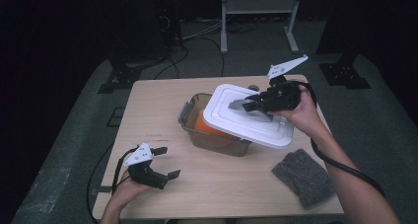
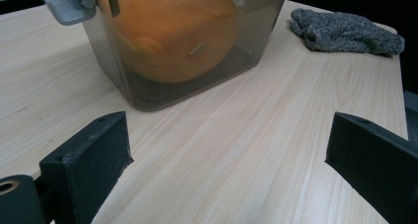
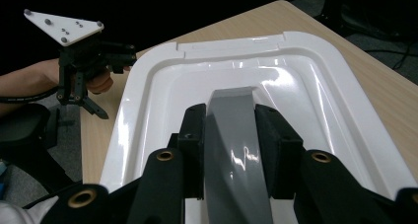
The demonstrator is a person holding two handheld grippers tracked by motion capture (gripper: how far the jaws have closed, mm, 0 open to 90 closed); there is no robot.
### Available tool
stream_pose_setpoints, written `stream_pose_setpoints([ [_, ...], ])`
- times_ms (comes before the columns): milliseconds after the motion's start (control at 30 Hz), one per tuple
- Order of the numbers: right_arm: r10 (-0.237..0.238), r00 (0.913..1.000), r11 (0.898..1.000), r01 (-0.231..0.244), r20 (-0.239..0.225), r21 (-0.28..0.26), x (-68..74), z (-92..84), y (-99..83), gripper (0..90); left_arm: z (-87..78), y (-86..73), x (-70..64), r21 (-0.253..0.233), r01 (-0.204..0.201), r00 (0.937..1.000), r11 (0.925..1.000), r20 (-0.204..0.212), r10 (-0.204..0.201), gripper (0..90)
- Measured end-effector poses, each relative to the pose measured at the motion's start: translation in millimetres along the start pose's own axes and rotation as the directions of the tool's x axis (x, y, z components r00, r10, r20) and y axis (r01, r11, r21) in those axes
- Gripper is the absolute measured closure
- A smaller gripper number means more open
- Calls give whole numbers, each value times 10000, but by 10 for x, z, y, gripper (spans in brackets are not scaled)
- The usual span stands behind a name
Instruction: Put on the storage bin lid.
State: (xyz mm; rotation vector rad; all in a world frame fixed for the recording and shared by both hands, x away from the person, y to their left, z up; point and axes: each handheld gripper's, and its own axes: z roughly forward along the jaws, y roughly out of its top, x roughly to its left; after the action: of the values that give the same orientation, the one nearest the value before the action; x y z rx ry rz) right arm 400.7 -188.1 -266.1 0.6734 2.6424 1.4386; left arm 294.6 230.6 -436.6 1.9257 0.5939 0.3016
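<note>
White lid held tilted over the clear box

The right gripper (image 1: pixel 250 105) is clamped on the grey handle (image 3: pixel 235 150) of the white rectangular plastic lid (image 1: pixel 246 118), above the clear plastic container (image 1: pixel 209 137) with the orange round thing (image 2: pixel 172 31). Landing skewed, it may jam on the rim. Near the container, the left gripper (image 1: pixel 166 162) rests wide open, empty.

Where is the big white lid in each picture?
High view: the white lid is right of the middle, tilted over the clear container, with the right gripper clamped on its grey handle.
Left gripper view: the lid is not in it; the container with an orange thing inside sits at the top.
Right gripper view: the lid spreads across the middle, handle between the jaws.
Shared landmark: the wooden table.
</note>
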Motion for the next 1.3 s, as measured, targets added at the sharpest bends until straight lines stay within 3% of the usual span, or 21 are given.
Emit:
stream_pose_setpoints([
  [667,-136,9990,9997,144,-415,183,-87,381,150,657,3,2,-10,-43,-24,10000,10000,86,24,26],
  [1300,-144,9967,9988,181,-797,464,-297,869,206,657,-11,-3,15,-106,60,9999,9999,130,-59,26],
])
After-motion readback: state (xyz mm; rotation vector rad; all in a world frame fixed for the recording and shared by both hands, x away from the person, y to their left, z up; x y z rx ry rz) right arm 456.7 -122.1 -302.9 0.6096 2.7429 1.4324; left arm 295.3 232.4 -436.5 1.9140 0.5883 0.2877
